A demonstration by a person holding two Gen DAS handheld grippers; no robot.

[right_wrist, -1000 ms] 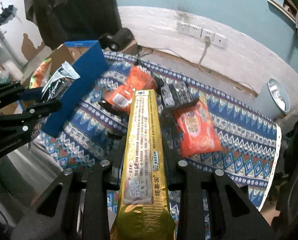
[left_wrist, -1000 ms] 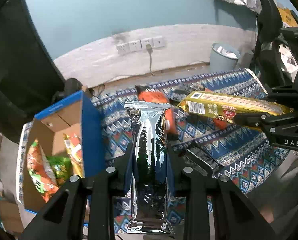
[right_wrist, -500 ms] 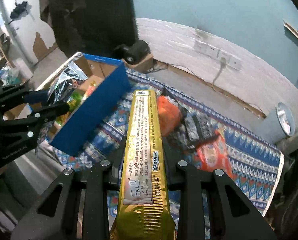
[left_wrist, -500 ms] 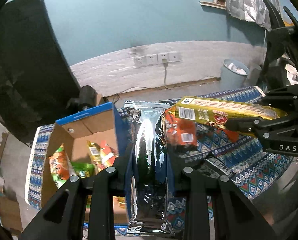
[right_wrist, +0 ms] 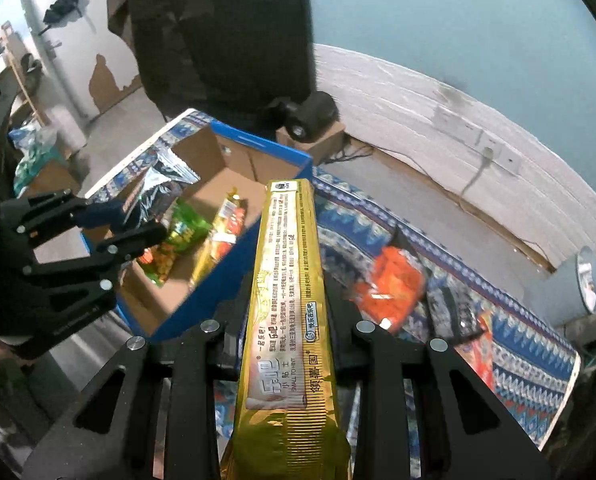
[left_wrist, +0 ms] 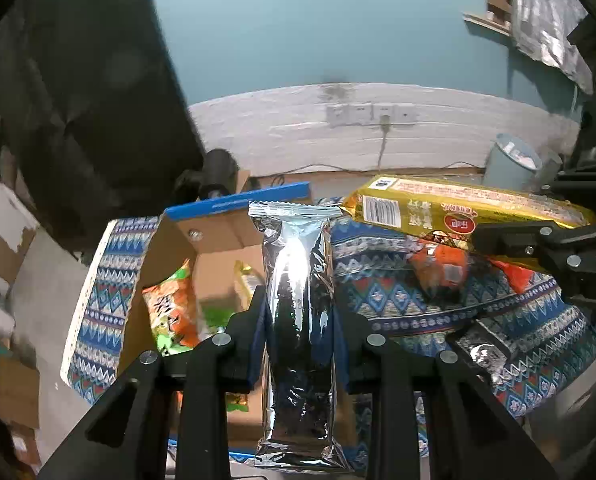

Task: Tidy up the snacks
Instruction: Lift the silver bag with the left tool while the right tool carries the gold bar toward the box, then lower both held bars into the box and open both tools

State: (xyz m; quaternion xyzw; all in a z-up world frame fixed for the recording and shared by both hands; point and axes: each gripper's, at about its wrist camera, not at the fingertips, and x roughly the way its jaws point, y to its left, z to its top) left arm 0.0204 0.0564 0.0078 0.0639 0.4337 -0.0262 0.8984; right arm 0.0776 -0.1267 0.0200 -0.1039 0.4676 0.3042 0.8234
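Presently: left gripper (left_wrist: 298,316) clamps silver pack (left_wrist: 297,280) lengthwise, hovering over box (right_wrist: 258,148), likely for dropping in. Right gripper (right_wrist: 284,316) clamps gold pack (right_wrist: 288,280) beside box, probably next. Orange packs (right_wrist: 394,288) lie on cloth (right_wrist: 518,344) beyond box.

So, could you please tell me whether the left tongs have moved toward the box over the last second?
Yes. The left tongs, shut on the silver packet, were short of the blue-walled box; in the right wrist view they now hang over its open top.
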